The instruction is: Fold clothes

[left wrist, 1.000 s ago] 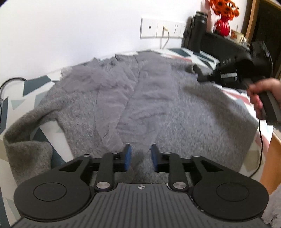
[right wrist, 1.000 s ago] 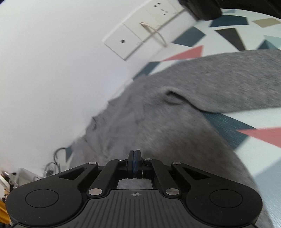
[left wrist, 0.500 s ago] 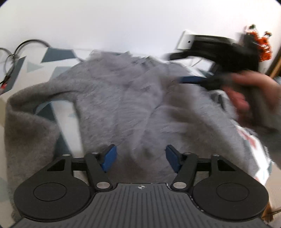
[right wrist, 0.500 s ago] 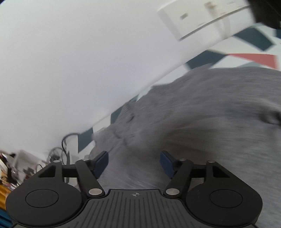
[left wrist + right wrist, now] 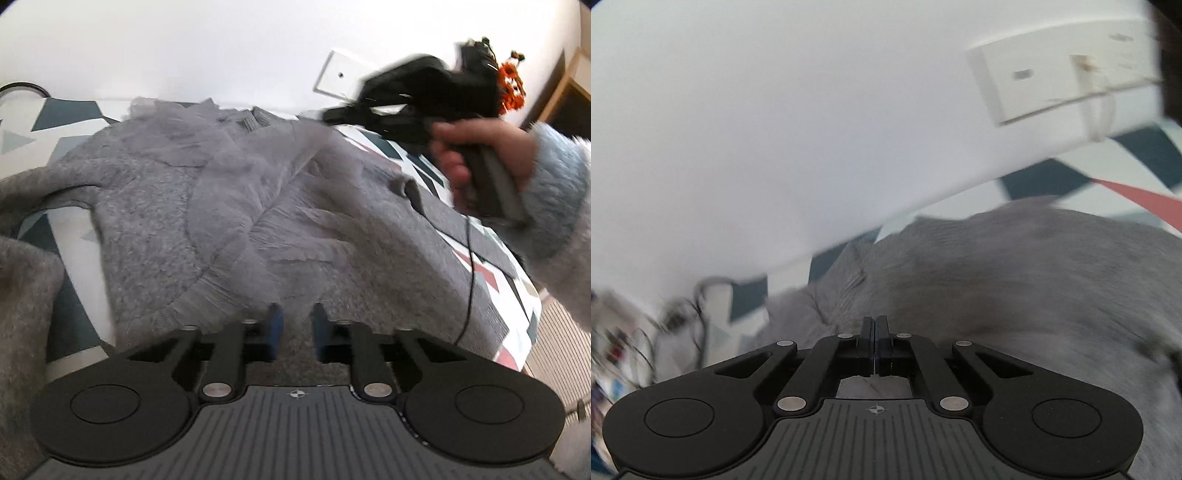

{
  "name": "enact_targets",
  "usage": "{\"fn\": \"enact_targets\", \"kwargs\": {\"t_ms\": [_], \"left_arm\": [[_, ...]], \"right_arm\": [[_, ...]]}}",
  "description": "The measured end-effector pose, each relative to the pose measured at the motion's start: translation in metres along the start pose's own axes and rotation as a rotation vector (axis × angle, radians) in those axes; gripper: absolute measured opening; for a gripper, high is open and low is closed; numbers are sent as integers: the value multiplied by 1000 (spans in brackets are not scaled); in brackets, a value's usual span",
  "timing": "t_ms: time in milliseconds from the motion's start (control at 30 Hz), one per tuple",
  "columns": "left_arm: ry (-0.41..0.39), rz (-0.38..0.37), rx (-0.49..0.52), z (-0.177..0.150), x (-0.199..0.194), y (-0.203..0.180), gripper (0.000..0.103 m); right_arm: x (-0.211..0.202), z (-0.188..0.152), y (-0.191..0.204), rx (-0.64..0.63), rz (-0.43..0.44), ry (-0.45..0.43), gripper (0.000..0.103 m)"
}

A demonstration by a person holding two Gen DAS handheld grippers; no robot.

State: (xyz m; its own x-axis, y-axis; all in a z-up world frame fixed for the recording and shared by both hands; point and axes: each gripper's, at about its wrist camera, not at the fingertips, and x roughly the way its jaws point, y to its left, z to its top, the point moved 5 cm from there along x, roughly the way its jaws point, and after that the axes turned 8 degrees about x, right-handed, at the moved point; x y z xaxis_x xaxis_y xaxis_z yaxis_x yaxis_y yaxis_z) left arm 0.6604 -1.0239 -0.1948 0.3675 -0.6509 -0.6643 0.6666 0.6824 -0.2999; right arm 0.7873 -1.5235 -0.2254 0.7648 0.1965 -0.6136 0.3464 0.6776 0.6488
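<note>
A grey knit sweater [image 5: 236, 206] with sheer grey panels lies spread on a table with a triangle-patterned cloth [image 5: 66, 114]. My left gripper [image 5: 294, 328] is at the sweater's near hem, jaws nearly closed with a fold of grey fabric between the blue pads. My right gripper [image 5: 874, 332] is shut on the sweater's far edge [image 5: 1015, 266] near the wall. In the left wrist view the right gripper's black body [image 5: 413, 99] shows at the far right, held by a hand in a fuzzy blue sleeve.
A white wall with socket plates [image 5: 1052, 74] runs behind the table. Cables [image 5: 683, 306] lie at the table's far left. Orange flowers [image 5: 511, 88] stand at the back right. The table's right edge [image 5: 532, 306] drops to the floor.
Both grippers opened half a second ago and have now closed on the sweater. The right gripper moved left along the far edge; the left closed at the near hem.
</note>
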Motion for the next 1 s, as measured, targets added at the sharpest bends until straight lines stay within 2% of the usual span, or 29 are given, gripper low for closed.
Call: {"fn": "enact_targets", "kwargs": {"t_ms": [67, 133, 167, 233, 267, 300, 333, 400, 467, 500, 533, 600, 633, 700, 733, 767, 800, 933, 1000], "left_arm": [[15, -27, 39, 2, -2, -4, 16], [42, -15, 95, 4, 0, -7, 16], [44, 8, 111, 6, 0, -6, 22], [30, 57, 126, 9, -2, -2, 44], [-13, 86, 99, 13, -5, 3, 66], [-57, 116, 71, 17, -8, 9, 79], [-80, 131, 39, 20, -8, 14, 80], [-63, 118, -41, 24, 4, 25, 79], [-48, 102, -118, 28, 15, 35, 78], [-48, 87, -151, 27, 20, 36, 74], [-50, 70, -179, 25, 24, 36, 70], [-63, 28, -188, 23, 26, 29, 50], [-69, 11, -180, 22, 26, 24, 44], [-61, -22, -122, 17, 23, 9, 31], [-53, -39, -88, 15, 21, 1, 29], [-46, -57, -54, 12, 19, -7, 29], [-39, -74, -20, 10, 17, -14, 29], [44, -115, 145, -8, 15, -43, 29], [34, -86, 143, -12, 10, -41, 32]], "right_arm": [[-23, 4, -21, 69, 15, -28, 0], [-45, -1, -43, 117, 5, -58, 0], [-51, -5, -53, 137, -7, -62, 0], [-60, -17, -71, 179, -33, -53, 0], [-59, -18, -74, 191, -34, -41, 0], [-58, -18, -76, 201, -31, -30, 0], [-56, -18, -78, 211, -29, -19, 3], [-54, -19, -81, 231, -24, 3, 14], [-46, -9, -71, 199, -7, -7, 62], [-41, -5, -66, 185, -2, -11, 65], [-30, -2, -61, 173, -4, -1, 63], [-6, 2, -51, 151, -9, 27, 63], [9, 1, -49, 155, -21, 61, 62], [31, -8, -47, 179, -40, 130, 52], [35, -12, -45, 170, -26, 148, 35], [38, -15, -43, 156, -9, 161, 11], [40, -19, -40, 143, 9, 174, 4], [13, -14, -47, 140, 46, 85, 2], [-3, -8, -57, 164, 54, 28, 1]]}}
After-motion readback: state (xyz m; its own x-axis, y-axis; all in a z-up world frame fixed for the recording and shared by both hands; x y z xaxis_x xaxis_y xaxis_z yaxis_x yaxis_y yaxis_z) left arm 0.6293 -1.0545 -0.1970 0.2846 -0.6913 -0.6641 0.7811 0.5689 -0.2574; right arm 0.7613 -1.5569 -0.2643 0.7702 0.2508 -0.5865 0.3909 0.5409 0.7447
